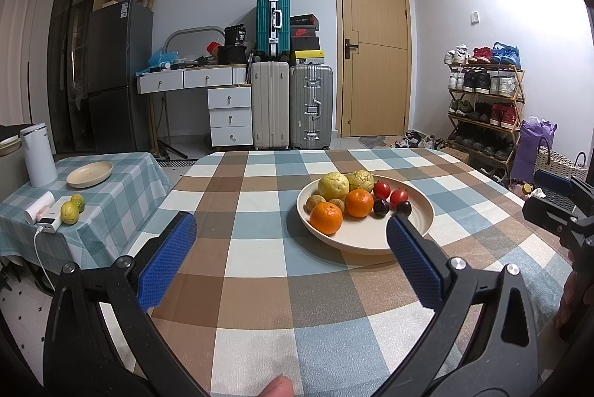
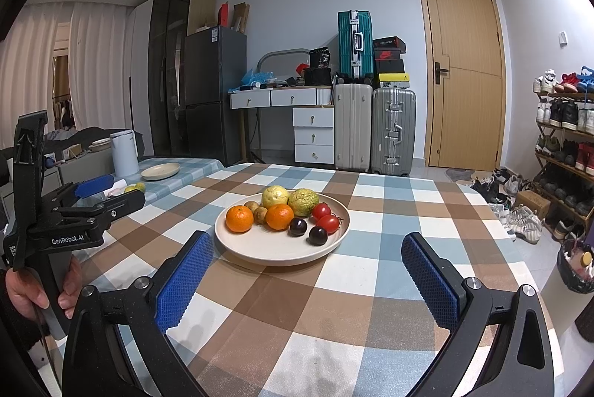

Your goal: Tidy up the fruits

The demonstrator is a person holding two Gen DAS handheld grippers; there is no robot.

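A cream plate [image 1: 371, 241] [image 2: 260, 252] on the checked table holds two oranges [image 1: 326, 218] [image 2: 239, 219], two yellow-green citrus fruits [image 1: 333, 185] [image 2: 275, 196], two red tomatoes [image 1: 381, 190] [image 2: 328, 223], two dark plums [image 1: 381, 207] [image 2: 318, 235] and small brown fruits [image 1: 315, 202]. My left gripper [image 1: 291, 226] is open and empty, a little short of the plate. My right gripper [image 2: 308, 245] is open and empty, in front of the plate. An empty cream plate [image 1: 90, 174] [image 2: 160, 171] and two green-yellow fruits [image 1: 70, 211] sit on the side table at left.
The side table [image 1: 111, 196] also holds a white kettle [image 1: 37, 156], a white roll and a charging power bank [image 1: 48, 224]. Suitcases, drawers, a fridge and a door stand behind. A shoe rack [image 1: 486, 100] is at right.
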